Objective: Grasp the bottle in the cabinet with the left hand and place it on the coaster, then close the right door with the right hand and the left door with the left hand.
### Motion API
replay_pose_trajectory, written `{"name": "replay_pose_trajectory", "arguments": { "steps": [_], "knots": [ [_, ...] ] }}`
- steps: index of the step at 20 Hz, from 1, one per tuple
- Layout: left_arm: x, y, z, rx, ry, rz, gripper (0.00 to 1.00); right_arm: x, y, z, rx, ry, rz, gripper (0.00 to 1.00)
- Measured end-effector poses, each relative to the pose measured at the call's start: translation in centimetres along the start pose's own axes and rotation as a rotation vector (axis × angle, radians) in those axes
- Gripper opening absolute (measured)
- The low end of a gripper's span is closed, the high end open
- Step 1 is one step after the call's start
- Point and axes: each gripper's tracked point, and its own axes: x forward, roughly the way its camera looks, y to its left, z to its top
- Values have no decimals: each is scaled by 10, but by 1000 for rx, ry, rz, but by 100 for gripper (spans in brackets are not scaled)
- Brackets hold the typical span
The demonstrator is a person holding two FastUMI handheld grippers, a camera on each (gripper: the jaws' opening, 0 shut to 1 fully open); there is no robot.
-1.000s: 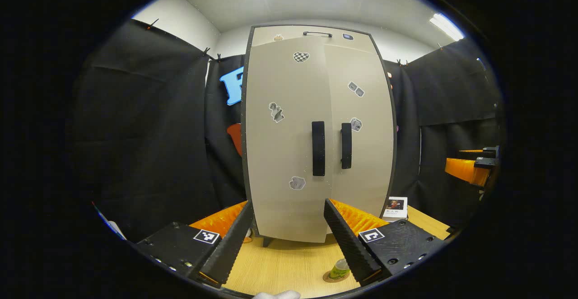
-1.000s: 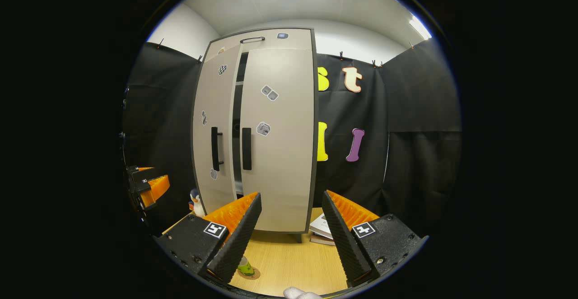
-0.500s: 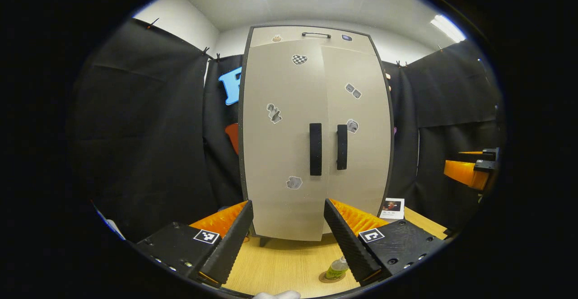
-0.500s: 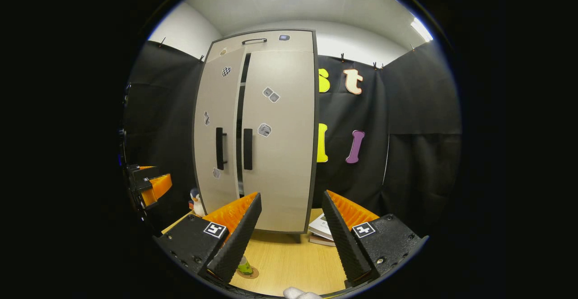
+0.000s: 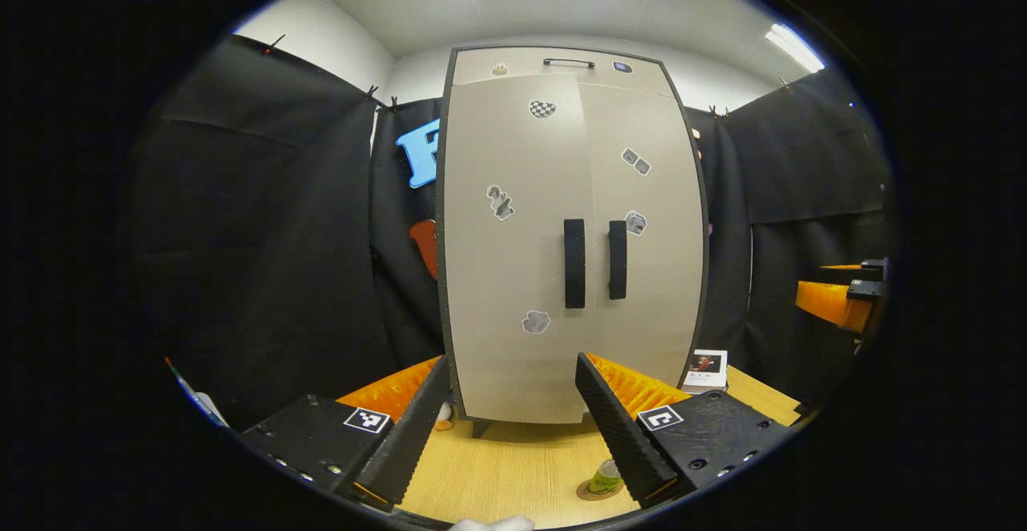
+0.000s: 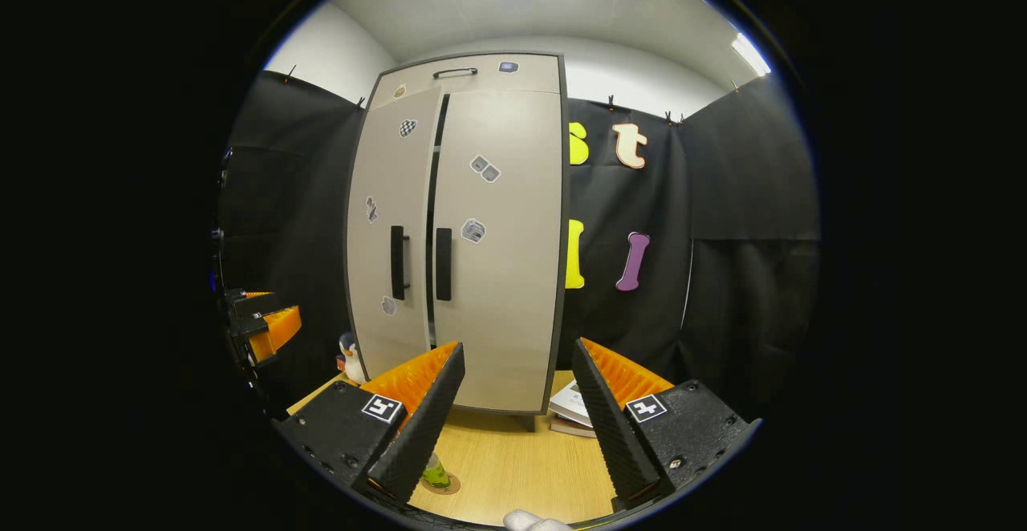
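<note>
The bottle [image 5: 605, 479], light, smooth plastic best gripped mid-body, stands on its coaster [image 5: 598, 492] near the worktop [image 5: 513, 467] front edge, while both hand-held grippers [image 5: 509, 427] [image 6: 513, 427] hover spread apart and empty before the stiff cabinet's left door [image 6: 391, 226], barely ajar

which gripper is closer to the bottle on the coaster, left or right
Left, by a little, as far as the views tell. The bottle stands just beside the left gripper, at its right finger. From the right gripper the bottle looks smaller, beyond its left finger.
</note>
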Motion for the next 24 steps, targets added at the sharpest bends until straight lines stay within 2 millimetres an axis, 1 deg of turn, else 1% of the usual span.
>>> {"name": "replay_pose_trajectory", "arguments": {
  "steps": [7,11,13,24],
  "knots": [
    [1,2,2,0,-10,-1,96,5,6,6,-9,-11,11,83],
    [1,2,2,-2,-14,-3,97,6,8,6,-7,-10,14,83],
    [2,3,3,-1,-17,-1,96,6,9,7,-10,-14,13,83],
    [5,7,-2,-3,-14,13,96,6,9,3,-9,-7,0,83]
  ]
}}
